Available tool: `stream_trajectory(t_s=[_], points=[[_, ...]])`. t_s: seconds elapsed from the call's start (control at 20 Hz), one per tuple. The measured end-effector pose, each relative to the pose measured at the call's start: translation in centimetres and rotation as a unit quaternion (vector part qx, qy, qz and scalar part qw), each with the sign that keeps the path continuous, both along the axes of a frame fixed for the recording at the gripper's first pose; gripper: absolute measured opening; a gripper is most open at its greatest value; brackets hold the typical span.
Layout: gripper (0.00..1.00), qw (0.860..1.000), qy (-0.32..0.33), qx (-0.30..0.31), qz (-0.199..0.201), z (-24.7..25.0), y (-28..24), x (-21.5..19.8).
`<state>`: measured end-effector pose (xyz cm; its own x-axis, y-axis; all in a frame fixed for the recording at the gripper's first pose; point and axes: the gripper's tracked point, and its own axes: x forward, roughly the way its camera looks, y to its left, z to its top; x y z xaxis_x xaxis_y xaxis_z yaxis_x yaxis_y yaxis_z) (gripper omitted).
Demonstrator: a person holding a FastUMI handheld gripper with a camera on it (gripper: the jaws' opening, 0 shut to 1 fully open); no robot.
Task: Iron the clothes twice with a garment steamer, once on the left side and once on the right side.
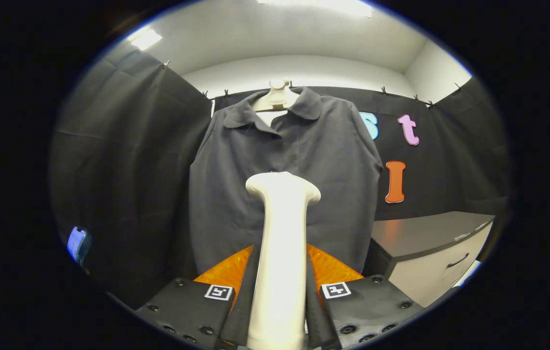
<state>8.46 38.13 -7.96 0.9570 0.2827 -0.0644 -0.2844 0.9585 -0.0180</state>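
I have the garment steamer (282, 233) clamped between the two fingers of the gripper (279, 287), which press on either side of its pale handle partway up the shaft. The handle runs straight up between the fingers and flares into the head, which points away from me toward the shirt (279, 165).

The dark collared shirt hangs on a pale hanger (277, 99) against the booth's black cloth wall, directly beyond the steamer head. I cannot tell whether the head touches the fabric or stands just short of it; it lines up with the middle of the chest, close to the placket, so neither side looks started to me. To the right of the shirt stands a cabinet (430, 243) with a dark top and a drawer front.

I judge the steamer to be rigid, smooth plastic, moderately heavy and likely top-heavy at the head, so it could twist or slide in a two-sided grip. Holding the narrow shaft, as now, seems the sensible spot. The shirt is soft and light and hangs free from one point, so I expect it to swing or bunch if pushed hard. A light, downward stroke on each panel should suit it.
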Motion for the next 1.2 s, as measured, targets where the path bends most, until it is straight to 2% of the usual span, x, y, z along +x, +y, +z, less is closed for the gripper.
stream_trajectory(t_s=[0.3,0.5,0.8,1.2], points=[[0.52,0.999,-0.029,-0.001,-0.026,4.9,-8.8,0.3],[0.52,0.998,-0.032,-0.004,-0.045,6.4,-14.6,-0.2],[0.52,0.997,-0.032,-0.016,-0.062,7.2,-22.2,-1.5],[0.52,0.996,-0.035,-0.029,-0.070,6.6,-28.1,-4.1]])
